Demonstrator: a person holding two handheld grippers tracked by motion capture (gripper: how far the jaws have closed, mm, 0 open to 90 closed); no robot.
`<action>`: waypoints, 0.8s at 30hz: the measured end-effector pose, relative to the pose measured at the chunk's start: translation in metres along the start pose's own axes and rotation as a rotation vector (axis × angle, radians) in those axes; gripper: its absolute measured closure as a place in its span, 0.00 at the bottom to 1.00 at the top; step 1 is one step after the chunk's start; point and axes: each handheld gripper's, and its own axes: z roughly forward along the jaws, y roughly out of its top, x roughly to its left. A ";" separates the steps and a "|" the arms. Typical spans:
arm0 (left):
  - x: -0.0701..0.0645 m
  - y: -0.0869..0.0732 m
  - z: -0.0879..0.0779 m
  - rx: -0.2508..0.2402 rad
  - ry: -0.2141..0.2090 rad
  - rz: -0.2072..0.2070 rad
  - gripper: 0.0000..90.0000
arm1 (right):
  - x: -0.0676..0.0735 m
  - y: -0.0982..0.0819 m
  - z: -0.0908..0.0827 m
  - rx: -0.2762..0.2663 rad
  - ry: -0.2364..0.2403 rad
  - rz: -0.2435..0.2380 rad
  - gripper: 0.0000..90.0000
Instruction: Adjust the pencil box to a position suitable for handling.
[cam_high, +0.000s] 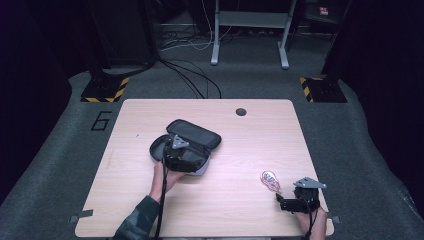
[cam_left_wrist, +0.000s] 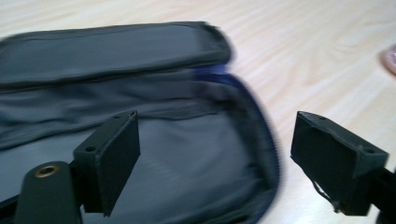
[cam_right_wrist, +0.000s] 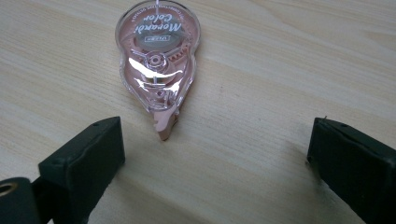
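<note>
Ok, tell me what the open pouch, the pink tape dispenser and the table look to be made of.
Pouch: soft dark fabric, matte, probably nylon or polyester; it folds and creases, with a bluish edge trim.
Tape dispenser: hard clear plastic, pink-tinted and glossy; it glints, and a wheel shows through the shell.
Table: pale wood grain, smooth and matte; likely laminate, though solid wood can't be ruled out.

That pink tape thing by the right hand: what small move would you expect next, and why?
Probably the right gripper eases forward and shuts on the pink correction tape. Its jaws stand open with the tape lying just ahead between them, and the open pouch sits under the left gripper.
</note>
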 end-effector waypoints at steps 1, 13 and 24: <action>0.009 0.000 -0.005 -0.004 0.017 -0.016 0.16 | 0.000 0.000 0.000 0.001 0.000 0.002 0.04; 0.086 -0.009 -0.029 0.007 0.146 -0.111 0.00 | -0.002 0.001 0.001 -0.006 0.001 -0.023 0.04; 0.123 -0.036 -0.017 0.050 0.210 -0.233 0.44 | 0.000 0.000 0.000 -0.002 0.000 -0.002 0.04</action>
